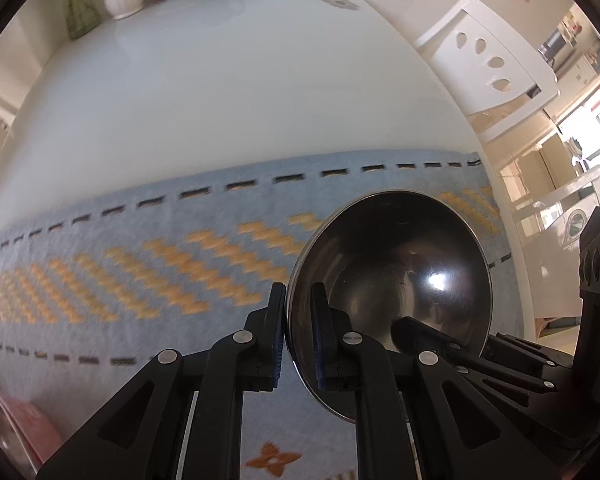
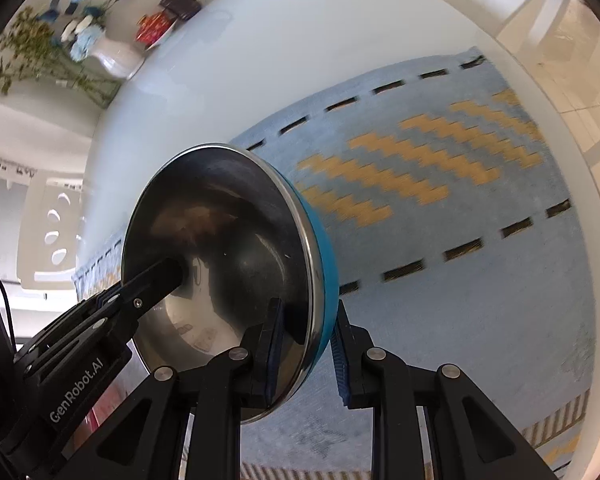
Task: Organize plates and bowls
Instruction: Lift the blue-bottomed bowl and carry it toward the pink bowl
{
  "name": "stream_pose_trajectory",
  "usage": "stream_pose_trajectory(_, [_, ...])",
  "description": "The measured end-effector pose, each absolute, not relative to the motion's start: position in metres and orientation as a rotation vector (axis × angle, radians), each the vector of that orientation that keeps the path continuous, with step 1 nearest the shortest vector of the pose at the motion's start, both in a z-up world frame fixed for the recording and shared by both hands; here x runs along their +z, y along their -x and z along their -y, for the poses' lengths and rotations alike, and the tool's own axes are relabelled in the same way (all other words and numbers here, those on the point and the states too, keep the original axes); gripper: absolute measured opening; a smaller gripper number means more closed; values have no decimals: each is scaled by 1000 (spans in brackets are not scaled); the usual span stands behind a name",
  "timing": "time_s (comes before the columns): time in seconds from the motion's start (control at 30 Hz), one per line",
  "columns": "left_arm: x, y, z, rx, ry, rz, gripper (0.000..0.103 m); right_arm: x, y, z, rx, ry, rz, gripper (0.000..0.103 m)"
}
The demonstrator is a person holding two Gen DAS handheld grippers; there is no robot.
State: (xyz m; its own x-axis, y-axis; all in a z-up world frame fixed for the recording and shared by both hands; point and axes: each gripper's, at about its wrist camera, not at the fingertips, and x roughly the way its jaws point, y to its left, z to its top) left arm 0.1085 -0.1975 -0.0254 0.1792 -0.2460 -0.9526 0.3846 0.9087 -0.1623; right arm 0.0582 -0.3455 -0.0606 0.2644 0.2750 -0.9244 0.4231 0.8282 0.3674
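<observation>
Both tongs grip one steel bowl (image 1: 392,280), w/ blue outer wall, at opposite rim points.

1. Left tongs (image 1: 298,336): jaws narrow, clamped on the rim; one pad inside, one outside.
2. Right tongs (image 2: 306,348): same clamp, inner pad on steel, outer pad on the blue wall. Its fingers also show inside the bowl in the left view.
3. Bowl pos.: between the two tongs, tilted, apparently clear of the blue woven mat (image 1: 140,248) on the white counter (image 1: 220,92) beyond the tips.

Reason (judged): two-point rim hold stops a smooth, deep bowl from swinging during transfer. Red-walled vessel (image 1: 8,420) sits just left of the left tongs, approx. a stacking target.
</observation>
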Motion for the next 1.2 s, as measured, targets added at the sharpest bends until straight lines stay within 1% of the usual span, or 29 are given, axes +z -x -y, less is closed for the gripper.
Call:
stream_pose_trajectory(0.47, [-28, -79, 95, -335, -40, -1355, 9, -65, -59, 250, 3, -551, -1395, 22])
stream_pose_trajectory(0.63, [-26, -72, 69, -306, -30, -1356, 9, -69, -61, 217, 39, -528, -1421, 22])
stream_pose_trajectory(0.77, [-35, -67, 50, -305, -4, -1380, 9, -73, -60, 200, 59, -507, -1444, 22])
stream_pose_trajectory(0.9, [-44, -67, 44, -301, 22, -1393, 9, -80, -64, 197, 49, -509, -1454, 22])
stream_pose_trajectory(1.07, [-46, -71, 47, -335, 16, -1390, 9, -76, -70, 215, 15, -539, -1406, 22])
stream_pose_trajectory(1.2, [-41, -70, 57, -368, -21, -1372, 9, -67, -74, 212, 35, -494, -1400, 22])
